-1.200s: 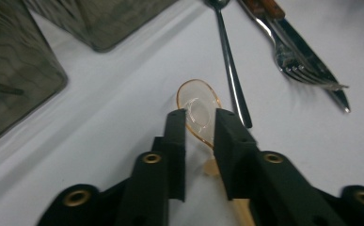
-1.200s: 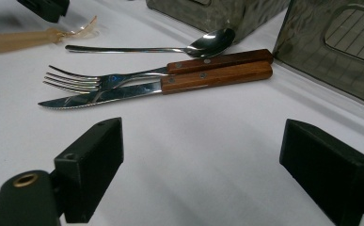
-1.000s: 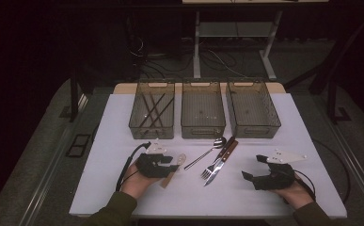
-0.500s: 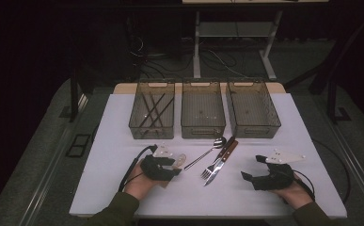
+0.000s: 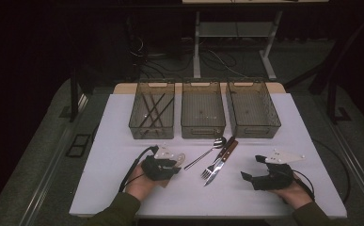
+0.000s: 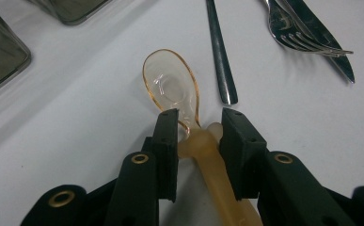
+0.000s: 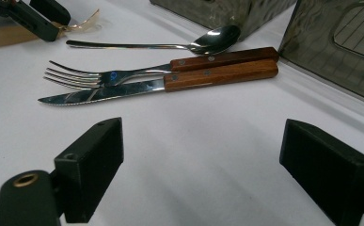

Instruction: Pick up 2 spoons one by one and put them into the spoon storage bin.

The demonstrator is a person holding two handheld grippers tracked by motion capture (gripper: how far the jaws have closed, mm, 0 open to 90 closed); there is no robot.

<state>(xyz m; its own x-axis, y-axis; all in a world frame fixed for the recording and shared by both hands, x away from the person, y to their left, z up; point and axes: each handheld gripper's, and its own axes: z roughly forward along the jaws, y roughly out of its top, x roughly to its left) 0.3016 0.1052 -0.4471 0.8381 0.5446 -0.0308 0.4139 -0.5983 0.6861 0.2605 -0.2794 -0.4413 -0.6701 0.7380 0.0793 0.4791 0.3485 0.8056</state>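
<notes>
We are at the grasping step: our left gripper [image 6: 196,136] has its jaws set on either side of the neck of a clear amber plastic spoon [image 6: 172,89] that lies flat on the white desk [image 5: 118,155]. The jaws sit close against the handle, but a sliver of gap shows on each side, so we judge them nearly together and not yet clamped. In the high view the left gripper [image 5: 163,165] sits near the front left of the desk, with the plastic spoon's bowl [image 5: 180,158] peeking out just beyond it.

The next move, as we judge it, calls for pinching the handle firmly, lifting straight up, and carrying the spoon forward to one of the three mesh bins [image 5: 203,110] standing in a row at the back.

A metal spoon [image 6: 220,52] lies just beside the plastic one, and a fork [image 5: 213,166] and wood-handled knife [image 5: 223,160] lie touching one another a little farther right. The bins' near walls are the edge to clear; the desk between them and the gripper is open. Our right gripper [image 5: 254,175] rests at the front right with jaws wide apart, holding nothing, well apart from the cutlery.
</notes>
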